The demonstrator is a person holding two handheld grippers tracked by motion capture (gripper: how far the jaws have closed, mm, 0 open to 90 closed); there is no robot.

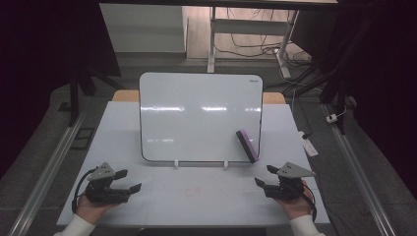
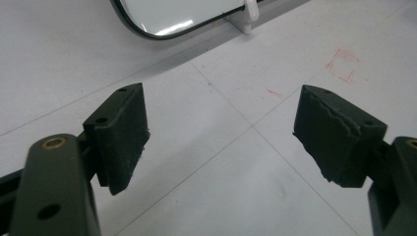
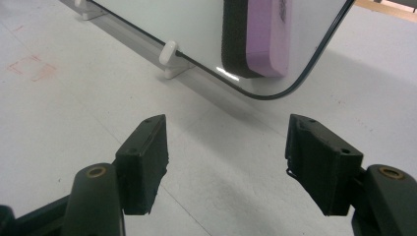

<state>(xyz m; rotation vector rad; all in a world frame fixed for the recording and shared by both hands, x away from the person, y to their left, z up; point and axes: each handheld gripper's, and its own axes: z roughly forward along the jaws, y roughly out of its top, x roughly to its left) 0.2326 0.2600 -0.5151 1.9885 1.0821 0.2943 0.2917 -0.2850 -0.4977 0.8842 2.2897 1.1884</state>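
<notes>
A white board with a dark rim stands propped on two white feet in the middle of the table. A purple eraser with a black felt face clings to its lower right corner; the right gripper view has the eraser just ahead. My left gripper rests low at the table's front left, open and empty, its pads wide apart. My right gripper sits at the front right, below the eraser, open with nothing between its fingers.
The white table top carries faint red marks in front of the board. A white board foot stands ahead of the right gripper. Metal rails flank the table; a desk frame and cables lie behind.
</notes>
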